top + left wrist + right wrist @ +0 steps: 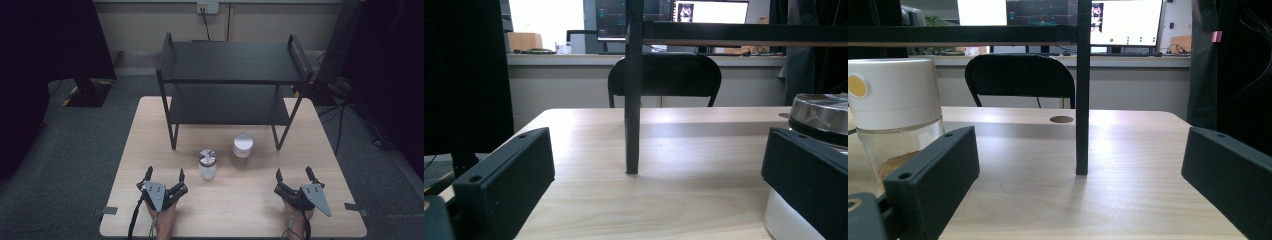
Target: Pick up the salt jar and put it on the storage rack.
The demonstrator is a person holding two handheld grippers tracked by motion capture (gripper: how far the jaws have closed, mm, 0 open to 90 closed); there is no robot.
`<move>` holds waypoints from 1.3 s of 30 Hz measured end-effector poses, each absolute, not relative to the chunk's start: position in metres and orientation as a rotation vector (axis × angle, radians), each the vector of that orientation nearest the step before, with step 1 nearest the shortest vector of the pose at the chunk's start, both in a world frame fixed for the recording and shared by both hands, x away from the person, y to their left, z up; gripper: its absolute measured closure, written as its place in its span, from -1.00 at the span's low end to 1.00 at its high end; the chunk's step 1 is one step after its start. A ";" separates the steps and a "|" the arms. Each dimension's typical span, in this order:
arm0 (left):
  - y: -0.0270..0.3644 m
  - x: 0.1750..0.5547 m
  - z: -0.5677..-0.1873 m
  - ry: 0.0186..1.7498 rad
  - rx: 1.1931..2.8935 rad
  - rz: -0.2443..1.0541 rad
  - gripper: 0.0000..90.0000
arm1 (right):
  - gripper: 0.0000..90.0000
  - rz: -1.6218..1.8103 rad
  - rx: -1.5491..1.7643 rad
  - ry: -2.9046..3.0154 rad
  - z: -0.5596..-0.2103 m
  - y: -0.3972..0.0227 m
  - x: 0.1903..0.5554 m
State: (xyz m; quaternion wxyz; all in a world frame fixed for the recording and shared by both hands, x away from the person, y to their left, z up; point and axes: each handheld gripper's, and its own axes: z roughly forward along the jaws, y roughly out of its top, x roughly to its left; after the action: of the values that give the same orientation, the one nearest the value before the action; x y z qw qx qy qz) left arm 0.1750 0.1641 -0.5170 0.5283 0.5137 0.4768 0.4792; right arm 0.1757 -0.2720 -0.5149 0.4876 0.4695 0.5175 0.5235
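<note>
Two spread grippers rest near two jars in front of a black rack.

The pale wooden table (150, 150) carries a black two-tier metal shelf rack (230, 62) at its far half. Just in front of the rack stand the clear glass jar with a white cap (242, 149) and, a little nearer and to its left, the clear glass jar with a shiny metal lid (207, 164). Nearer than the rack and both jars, the left gripper (163, 175) and right gripper (293, 173) lie with jaws spread wide, holding nothing.
</note>
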 end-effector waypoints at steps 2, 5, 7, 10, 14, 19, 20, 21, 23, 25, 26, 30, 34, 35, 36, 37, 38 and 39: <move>0.167 0.176 -0.515 1.145 1.232 1.122 -1.00 | -0.99 1.273 1.142 1.258 -0.515 -0.272 0.176; 0.169 0.177 -0.514 1.156 1.220 1.104 -0.99 | -0.99 1.272 1.143 1.256 -0.515 -0.272 0.176; 0.170 0.177 -0.514 1.156 1.226 1.100 -0.99 | -0.99 1.272 1.143 1.256 -0.515 -0.272 0.176; 0.170 0.177 -0.514 1.144 1.236 1.103 -0.98 | -0.99 1.273 1.143 1.256 -0.515 -0.272 0.176; 0.177 0.178 -0.511 1.116 1.265 1.068 -0.95 | -0.99 1.273 1.146 1.252 -0.515 -0.272 0.176; 0.181 0.178 -0.501 1.067 1.265 1.065 -1.00 | -0.99 1.275 1.149 1.248 -0.515 -0.272 0.176; 0.182 0.178 -0.498 1.059 1.263 1.061 -1.00 | -0.99 1.276 1.150 1.246 -0.515 -0.272 0.176; 0.182 0.178 -0.496 1.050 1.263 1.055 -1.00 | -0.99 1.275 1.150 1.246 -0.515 -0.272 0.175; 0.184 0.178 -0.490 1.033 1.267 1.043 -1.00 | -0.99 1.275 1.150 1.246 -0.515 -0.272 0.175; 0.184 0.178 -0.484 1.017 1.271 1.031 -1.00 | -0.99 1.274 1.149 1.247 -0.515 -0.271 0.175; 0.184 0.178 -0.482 1.007 1.273 1.026 -1.00 | -0.99 1.273 1.149 1.248 -0.515 -0.271 0.175; 0.181 0.179 -0.477 0.955 1.268 1.005 -1.00 | -0.99 1.269 1.149 1.249 -0.515 -0.271 0.176; 0.173 0.182 -0.471 0.943 1.247 0.980 -1.00 | -0.99 1.266 1.148 1.250 -0.515 -0.271 0.176; 0.173 0.183 -0.469 0.951 1.247 0.969 -1.00 | -0.99 1.265 1.147 1.251 -0.515 -0.270 0.176; 0.171 0.185 -0.466 0.965 1.251 0.955 -1.00 | -0.99 1.265 1.147 1.251 -0.515 -0.270 0.176; 0.170 0.187 -0.465 0.972 1.254 0.939 -1.00 | -0.99 1.265 1.147 1.251 -0.515 -0.270 0.176; 0.170 0.189 -0.464 0.977 1.256 0.923 -1.00 | -0.99 1.265 1.147 1.251 -0.515 -0.270 0.176; 0.170 0.190 -0.464 0.981 1.260 0.903 -1.00 | -0.99 1.265 1.147 1.251 -0.515 -0.270 0.176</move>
State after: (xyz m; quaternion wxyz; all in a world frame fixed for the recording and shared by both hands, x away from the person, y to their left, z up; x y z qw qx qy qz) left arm 0.1903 0.1700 -0.4636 0.6080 0.5454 0.4246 0.3906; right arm 0.1755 -0.2704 -0.5149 0.4902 0.4722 0.5151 0.5210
